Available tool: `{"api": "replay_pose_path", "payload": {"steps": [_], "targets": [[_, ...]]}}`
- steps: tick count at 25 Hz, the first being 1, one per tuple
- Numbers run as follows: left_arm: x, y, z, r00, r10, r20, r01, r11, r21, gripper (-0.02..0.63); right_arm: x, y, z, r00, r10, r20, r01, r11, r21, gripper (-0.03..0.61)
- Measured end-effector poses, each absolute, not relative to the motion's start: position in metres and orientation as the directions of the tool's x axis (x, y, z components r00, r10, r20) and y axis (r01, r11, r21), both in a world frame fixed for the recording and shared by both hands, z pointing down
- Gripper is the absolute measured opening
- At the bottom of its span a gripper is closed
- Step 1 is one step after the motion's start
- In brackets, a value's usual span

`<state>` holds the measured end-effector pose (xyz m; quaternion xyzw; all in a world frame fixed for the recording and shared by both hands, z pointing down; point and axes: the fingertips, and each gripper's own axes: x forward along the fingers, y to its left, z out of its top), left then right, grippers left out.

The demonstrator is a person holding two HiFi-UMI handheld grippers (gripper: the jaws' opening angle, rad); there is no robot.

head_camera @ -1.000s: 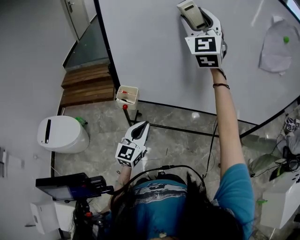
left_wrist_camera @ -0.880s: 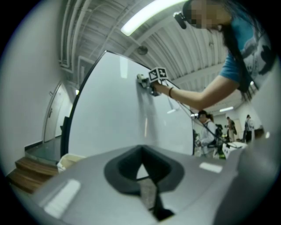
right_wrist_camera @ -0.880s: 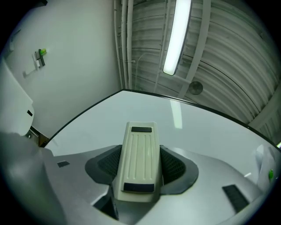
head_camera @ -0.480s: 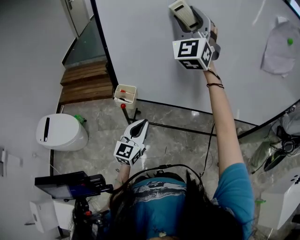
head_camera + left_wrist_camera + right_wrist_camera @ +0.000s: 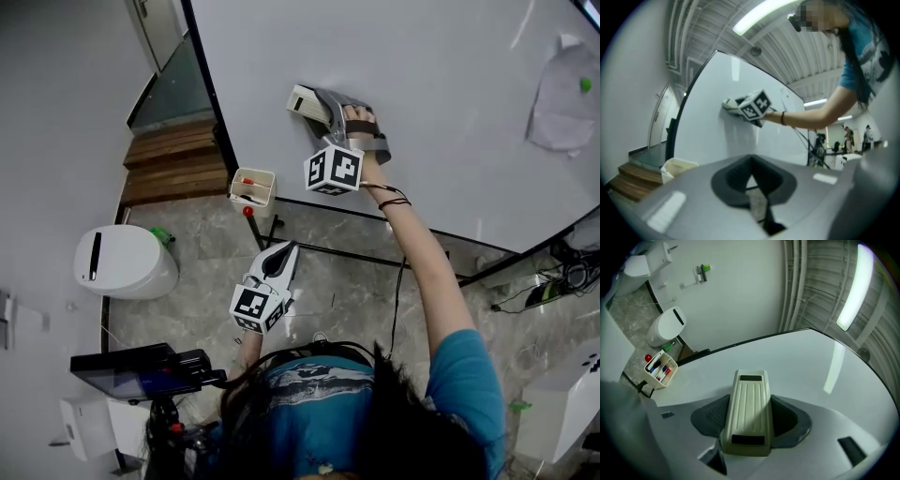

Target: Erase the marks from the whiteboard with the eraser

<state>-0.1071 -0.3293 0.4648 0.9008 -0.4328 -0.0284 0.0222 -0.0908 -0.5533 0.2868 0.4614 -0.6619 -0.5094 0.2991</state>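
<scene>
The whiteboard (image 5: 422, 103) fills the upper head view, and I see no clear marks near the eraser. A cream ribbed eraser (image 5: 302, 100) is flat against the board's lower left part, with my right gripper (image 5: 315, 103) shut on it. In the right gripper view the eraser (image 5: 749, 404) sits lengthwise between the dark pads (image 5: 793, 420) of the right gripper (image 5: 750, 418), board (image 5: 797, 357) beyond. My left gripper (image 5: 287, 249) hangs low over the floor, away from the board, jaws together and holding nothing. The left gripper view shows the left gripper (image 5: 751, 161), and the right gripper (image 5: 740, 105) on the board.
A small white box of markers (image 5: 254, 188) hangs at the board's lower left corner. A grey cloth (image 5: 561, 89) with a green magnet is on the board's right. The stand's black bar (image 5: 356, 258), a white round bin (image 5: 122, 265), wooden steps (image 5: 173, 164) and cables (image 5: 553, 291) are below.
My right gripper has swept the eraser down and to the left across the board, from its upper middle to its lower left. The left gripper has stayed in place.
</scene>
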Motion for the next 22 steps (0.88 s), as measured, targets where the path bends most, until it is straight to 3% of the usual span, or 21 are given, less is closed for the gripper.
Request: {"api": "replay_pose_path", "payload": {"steps": [9,22], "targets": [[-0.119,-0.334,0.470,0.592,-0.805,-0.036,-0.801,-0.593,0.079,0.003,-0.084,-0.555,0.282,-0.389,-0.919,-0.060,-0.289,0.060,0.955,0.264],[-0.100,-0.331,0.464,0.636,-0.771,-0.035,-0.767,-0.637,0.078,0.003,0.016,-0.533,0.120,-0.286,-0.921,-0.263,-0.535,-0.074,0.841,0.264]]}}
